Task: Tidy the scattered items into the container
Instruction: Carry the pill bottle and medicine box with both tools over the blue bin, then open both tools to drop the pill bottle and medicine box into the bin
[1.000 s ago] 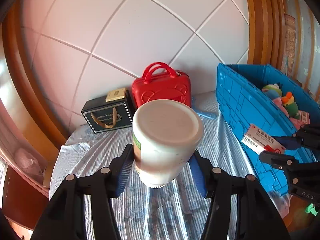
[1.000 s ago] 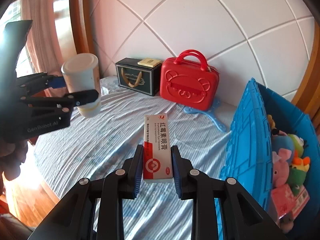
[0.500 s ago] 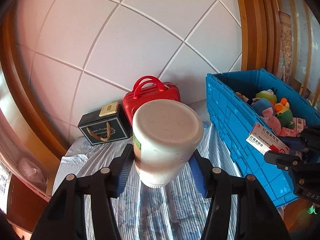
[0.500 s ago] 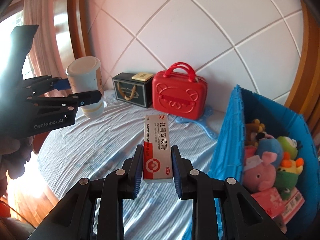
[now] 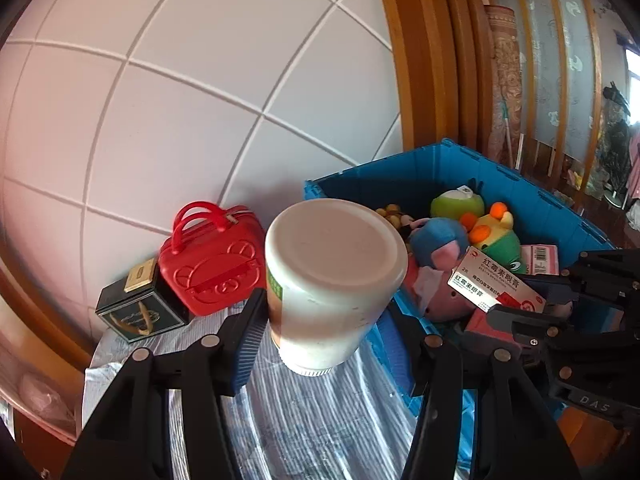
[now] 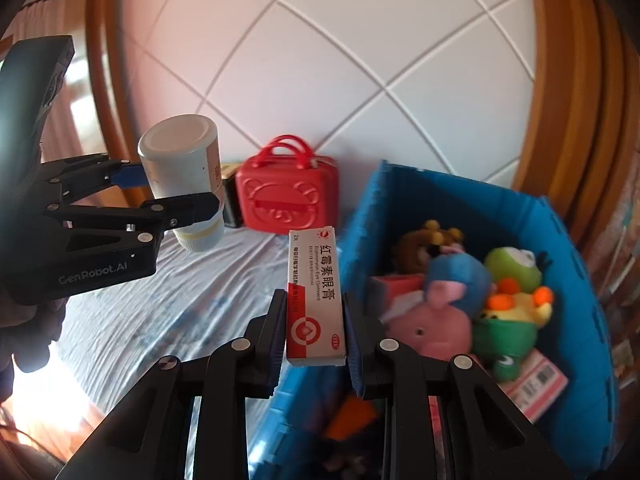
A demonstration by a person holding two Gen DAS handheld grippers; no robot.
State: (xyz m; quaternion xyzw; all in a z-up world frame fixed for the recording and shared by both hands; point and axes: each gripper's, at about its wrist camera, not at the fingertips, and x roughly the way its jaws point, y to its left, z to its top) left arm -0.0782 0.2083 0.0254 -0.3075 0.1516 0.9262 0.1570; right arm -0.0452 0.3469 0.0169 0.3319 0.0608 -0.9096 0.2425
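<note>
My left gripper [image 5: 324, 332] is shut on a white plastic bottle [image 5: 334, 280], held upside down above the bed next to the blue crate [image 5: 452, 168]. The bottle also shows in the right wrist view [image 6: 184, 176]. My right gripper [image 6: 314, 336] is shut on a red-and-white ointment box [image 6: 316, 300] and holds it over the crate's near left wall [image 6: 580, 360]. The box shows in the left wrist view [image 5: 496, 280] above the crate's contents. The crate holds plush toys [image 6: 452, 292] and a pink box [image 6: 536, 384].
A red toy suitcase [image 5: 214, 268] and a dark gift box [image 5: 136, 304] stand on the striped bedsheet [image 5: 320, 420] against the white quilted headboard [image 5: 180, 100]. A wooden frame [image 6: 568, 100] rises behind the crate.
Both grippers have moved right and forward toward the crate with their items. The ointment box is now over the crate; the bottle is beside its left wall.
</note>
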